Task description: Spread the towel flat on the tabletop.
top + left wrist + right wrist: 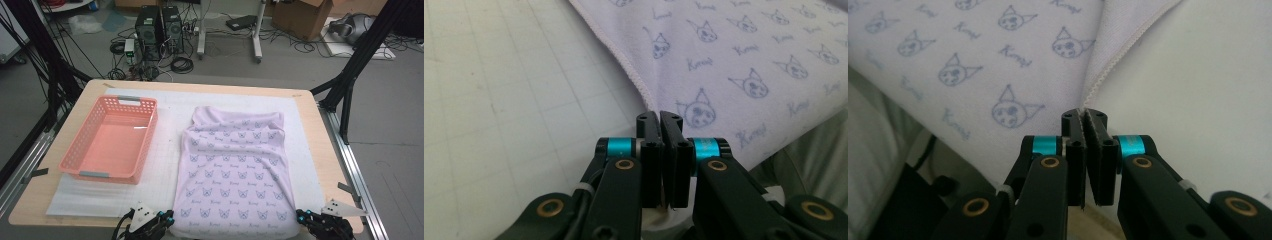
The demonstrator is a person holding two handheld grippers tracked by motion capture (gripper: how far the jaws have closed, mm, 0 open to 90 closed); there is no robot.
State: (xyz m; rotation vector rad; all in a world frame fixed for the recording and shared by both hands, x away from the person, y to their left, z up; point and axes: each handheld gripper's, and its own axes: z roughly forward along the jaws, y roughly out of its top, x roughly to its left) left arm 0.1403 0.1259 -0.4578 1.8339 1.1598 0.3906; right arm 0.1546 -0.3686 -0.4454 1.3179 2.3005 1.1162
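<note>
A pale lilac cloth (235, 165) printed with small cat faces lies spread on the white mat, its near edge hanging over the table's front. My left gripper (169, 216) is at the cloth's near left corner. In the left gripper view its jaws (660, 116) are pressed together with the stitched hem of the cloth (744, 65) running into their tips. My right gripper (301, 216) is at the near right corner. In the right gripper view its jaws (1084, 114) are shut on the hem of the cloth (998, 60).
A pink plastic basket (150, 135) stands empty on the left of the white gridded mat (165, 165), which covers most of the wooden table (325, 165). Black frame posts rise at both sides. Cables, computers and boxes lie on the floor beyond.
</note>
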